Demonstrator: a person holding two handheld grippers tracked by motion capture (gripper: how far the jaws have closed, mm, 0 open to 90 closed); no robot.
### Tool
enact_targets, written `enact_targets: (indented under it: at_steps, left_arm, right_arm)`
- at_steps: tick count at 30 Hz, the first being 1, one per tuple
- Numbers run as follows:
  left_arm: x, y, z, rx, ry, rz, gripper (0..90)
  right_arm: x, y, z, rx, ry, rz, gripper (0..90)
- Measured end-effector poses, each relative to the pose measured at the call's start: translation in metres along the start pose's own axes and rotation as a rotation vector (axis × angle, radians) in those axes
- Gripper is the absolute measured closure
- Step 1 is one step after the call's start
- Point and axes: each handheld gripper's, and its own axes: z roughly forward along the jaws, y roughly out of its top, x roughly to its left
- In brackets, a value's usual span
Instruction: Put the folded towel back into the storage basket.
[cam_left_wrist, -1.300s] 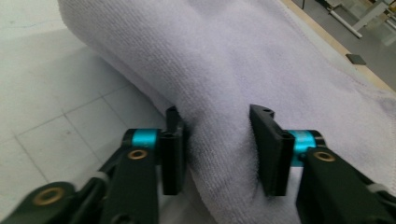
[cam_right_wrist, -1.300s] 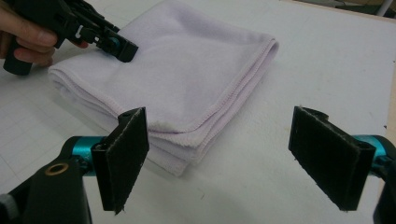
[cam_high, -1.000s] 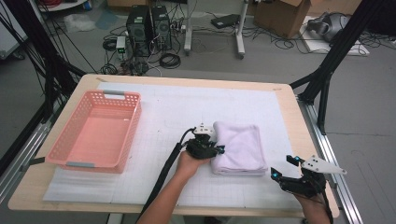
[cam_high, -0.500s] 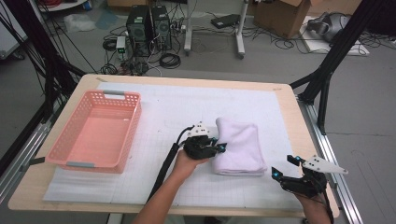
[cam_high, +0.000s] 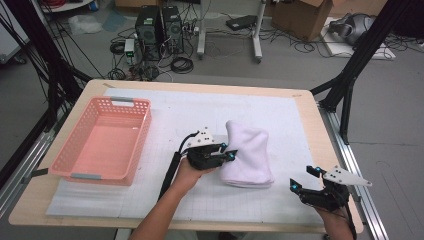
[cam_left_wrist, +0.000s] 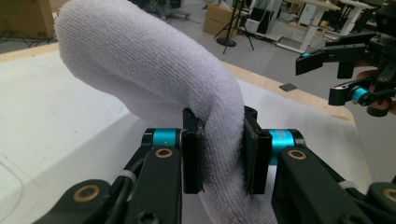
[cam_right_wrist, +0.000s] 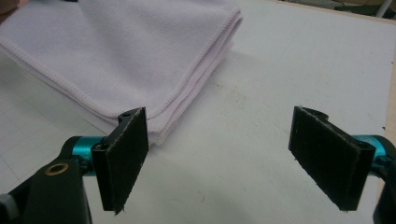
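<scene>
Presently, a folded white terry towel is being pinched at its left edge by the left claw, near the middle of the tabletop. In the left gripper view the towel is being squeezed between the two flat black pads, its looped, fuzzy pile being bunched into a thick rounded roll that arches up and away. In the high view the far part of the towel is being lifted into a soft hump, whereas a second ago it was lying flat as a neat rectangle. The right claw is being held wide open just above the white gridded mat, near the towel's right corner; in its own view the stitched hems of the stacked layers are being shown just beyond the left pad. A pink perforated plastic basket is being left well apart on the left.
</scene>
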Motion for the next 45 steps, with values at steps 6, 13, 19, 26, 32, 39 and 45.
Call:
enact_targets:
  at_steps: [6, 13, 19, 26, 32, 39, 45]
  left_arm:
    - [-0.001, 0.005, -0.012, -0.039, -0.009, 0.029, 73.4]
    - [-0.002, 0.011, -0.026, -0.075, -0.015, 0.043, 73.4]
    - [0.0, 0.017, -0.04, -0.094, -0.01, 0.059, 73.5]
    - [0.004, 0.024, -0.061, -0.123, 0.005, 0.069, 73.6]
    - [0.007, 0.03, -0.078, -0.149, 0.022, 0.075, 73.6]
    - [0.012, 0.034, -0.094, -0.18, 0.046, 0.074, 73.5]
    - [0.019, 0.04, -0.119, -0.21, 0.089, 0.073, 73.6]
  right_arm:
    - [0.002, 0.001, 0.001, 0.001, 0.004, -0.002, 19.0]
    - [0.005, 0.001, 0.003, 0.004, 0.01, -0.011, 19.0]
    - [0.006, 0.002, 0.003, -0.001, 0.011, -0.015, 18.9]
    - [0.005, 0.003, 0.002, -0.003, 0.011, -0.012, 19.0]
    - [0.006, 0.003, 0.002, -0.005, 0.011, -0.022, 19.0]
    - [0.008, 0.004, 0.003, -0.004, 0.014, -0.016, 19.0]
    - [0.009, 0.005, 0.004, -0.007, 0.015, -0.015, 19.0]
